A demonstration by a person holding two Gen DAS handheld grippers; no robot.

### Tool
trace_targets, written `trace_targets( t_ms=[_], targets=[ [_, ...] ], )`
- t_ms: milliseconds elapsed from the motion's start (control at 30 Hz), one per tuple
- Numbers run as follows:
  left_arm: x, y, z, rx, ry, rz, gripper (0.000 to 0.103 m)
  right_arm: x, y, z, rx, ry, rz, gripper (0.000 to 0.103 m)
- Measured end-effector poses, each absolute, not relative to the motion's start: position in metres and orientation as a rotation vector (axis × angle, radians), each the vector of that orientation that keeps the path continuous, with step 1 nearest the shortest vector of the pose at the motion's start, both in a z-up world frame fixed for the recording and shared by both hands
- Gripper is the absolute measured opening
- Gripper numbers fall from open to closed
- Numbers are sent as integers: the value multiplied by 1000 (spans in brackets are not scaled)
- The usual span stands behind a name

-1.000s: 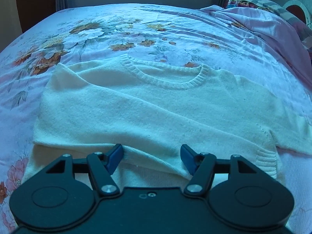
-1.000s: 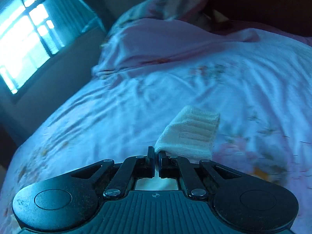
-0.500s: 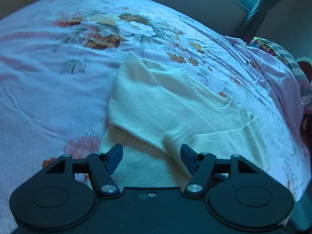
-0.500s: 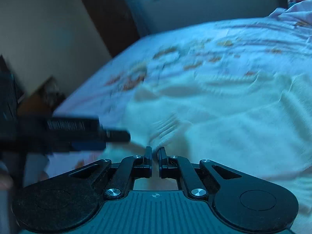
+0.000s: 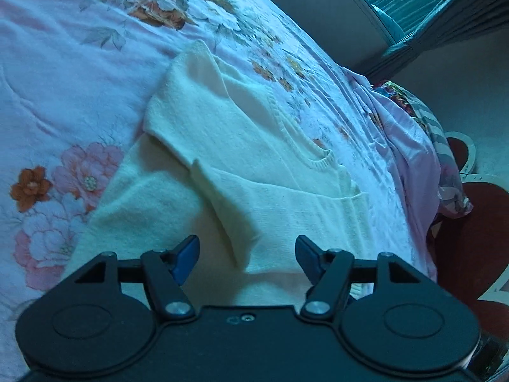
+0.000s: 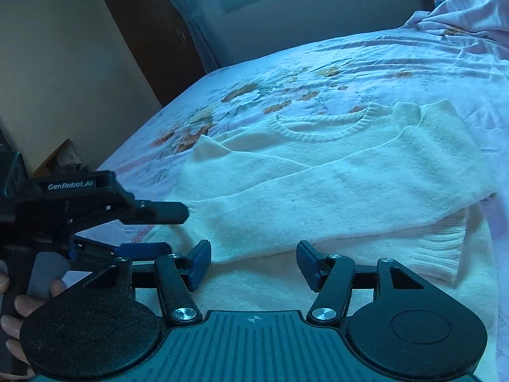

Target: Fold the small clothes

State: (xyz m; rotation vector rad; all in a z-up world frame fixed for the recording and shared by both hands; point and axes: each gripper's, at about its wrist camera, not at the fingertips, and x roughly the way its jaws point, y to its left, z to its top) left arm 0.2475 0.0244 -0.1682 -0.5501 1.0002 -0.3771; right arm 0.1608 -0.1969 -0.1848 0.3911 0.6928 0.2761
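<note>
Across the middle of both wrist views I see the cream knitted sweater with a ribbed round collar (image 5: 254, 159) lying flat on the bed with the pink floral sheet (image 5: 63, 79). Both of its sleeves are folded inward over the chest. In the right wrist view, the sleeve with the ribbed cuff (image 6: 442, 248) crosses the body and ends at lower right, just beyond my tool's right pad. The collar sits in the upper middle of that frame, toward the window. I see no container of any kind; the sweater rests directly on the sheet.

My left gripper (image 5: 246, 256) points down at the near part of the sweater. Its blue pads stand well apart, with only knit fabric showing in the gap beneath them and nothing pinched. In the right wrist view this same tool enters from the left edge, its black finger reaching level toward the sleeve fold, with a person's fingers (image 6: 19, 305) wrapped round its handle at lower left.

My right gripper (image 6: 254, 264) hovers low over the lower edge of the sweater. Its jaws are opening, the pads clear of the cloth and nothing between them.

A crumpled pink quilt (image 6: 461, 9) lies heaped at the upper right of that frame.
</note>
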Motion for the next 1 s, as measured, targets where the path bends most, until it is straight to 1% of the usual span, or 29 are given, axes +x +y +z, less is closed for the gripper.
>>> trace_targets(
  t_ms=[100, 167, 200, 267, 300, 333, 467, 567, 700, 733, 800, 833, 900, 933, 967, 1000],
  targets=[
    [253, 26, -170, -508, 1013, -367, 64, 161, -197, -189, 403, 696, 268, 59],
    [259, 28, -177, -532, 1020, -351, 60, 162, -197, -192, 422, 702, 266, 59],
    [260, 29, -180, -535, 1019, -343, 56, 155, -200, -191, 434, 703, 265, 59],
    [262, 27, -184, -523, 1012, -347, 28, 152, -201, -190, 437, 699, 259, 59],
    [262, 26, -186, -514, 1011, -345, 22, 152, -202, -190, 435, 698, 257, 59],
    [261, 27, -187, -512, 1007, -341, 10, 151, -203, -189, 434, 696, 252, 59],
    [254, 28, -178, -492, 933, -312, 6, 153, -207, -188, 447, 690, 229, 59],
    [246, 38, -168, -494, 879, -282, 5, 154, -207, -186, 452, 681, 224, 59],
    [250, 54, -177, -487, 889, -230, 4, 158, -204, -184, 442, 676, 235, 59],
    [253, 54, -181, -485, 903, -235, 2, 159, -202, -184, 434, 679, 236, 59],
    [261, 51, -193, -456, 966, -253, 6, 163, -200, -186, 419, 685, 227, 59],
    [261, 52, -193, -459, 966, -256, 6, 166, -199, -186, 407, 691, 221, 59],
    [259, 52, -187, -439, 964, -247, 13, 171, -202, -183, 374, 681, 196, 59],
    [255, 53, -181, -418, 949, -228, 22, 174, -205, -181, 355, 674, 176, 59],
    [249, 55, -173, -398, 924, -209, 25, 177, -209, -180, 337, 673, 153, 59],
    [244, 57, -166, -383, 897, -206, 26, 181, -214, -179, 322, 673, 127, 59]
  ],
)
